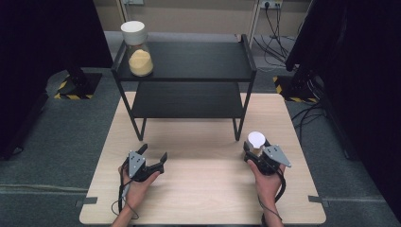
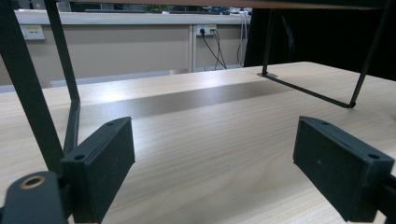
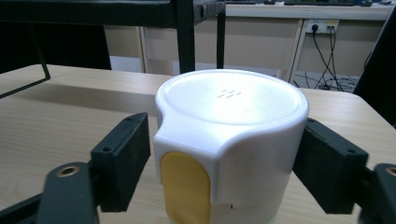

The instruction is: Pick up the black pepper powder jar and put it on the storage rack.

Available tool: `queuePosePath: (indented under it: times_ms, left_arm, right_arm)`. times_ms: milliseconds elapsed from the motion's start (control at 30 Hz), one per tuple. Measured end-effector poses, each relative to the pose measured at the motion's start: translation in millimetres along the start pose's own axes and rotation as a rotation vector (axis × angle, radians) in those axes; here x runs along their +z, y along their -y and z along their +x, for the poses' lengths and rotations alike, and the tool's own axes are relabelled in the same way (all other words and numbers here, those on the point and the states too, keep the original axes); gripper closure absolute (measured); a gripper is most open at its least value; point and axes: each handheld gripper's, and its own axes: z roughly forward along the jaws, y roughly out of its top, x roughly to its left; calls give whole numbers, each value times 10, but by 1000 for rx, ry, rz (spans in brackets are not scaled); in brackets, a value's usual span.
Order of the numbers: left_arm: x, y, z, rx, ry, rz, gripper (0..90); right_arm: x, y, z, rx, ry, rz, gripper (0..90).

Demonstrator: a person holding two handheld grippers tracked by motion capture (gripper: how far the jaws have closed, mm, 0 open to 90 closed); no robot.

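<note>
A jar with a white lid [image 1: 256, 138] stands on the wooden table [image 1: 203, 189] at the right, in front of the shelf's right leg. My right gripper [image 1: 256, 145] is shut on it, one jaw on each side of the lid. In the right gripper view the lid [image 3: 231, 100] sits between the black pads [image 3: 123, 158], with a yellow patch on its side facing the camera. My left gripper [image 1: 154, 152] rests open on the table at the left, nothing between its fingers [image 2: 105, 163]. A second white-lidded jar [image 1: 138, 52] holding yellow powder stands on the top shelf's left end.
A black two-tier metal shelf [image 1: 189, 59] stands across the far half of the table; its legs [image 2: 28, 93] rise just ahead of my left gripper. Black stands and cables sit on the floor at both sides.
</note>
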Motion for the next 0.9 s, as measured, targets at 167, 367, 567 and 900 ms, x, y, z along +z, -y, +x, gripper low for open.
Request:
queuePosePath:
  times_ms: [167,367,567,900]
  left_arm:
    - [1,-1,-1,0,0,1,124]
    - [1,-1,-1,0,0,0,123]
    - [0,0,-2,-1,-2,0,123]
    - [-1,2,-7,1,-3,-1,123]
  right_arm:
    - [4,26,-21,6,1,-2,305]
    - [-1,23,-18,5,0,-3,308]
    - [-77,11,-2,11,-24,-35,308]
    - [-234,-50,99,8,-57,-114,309]
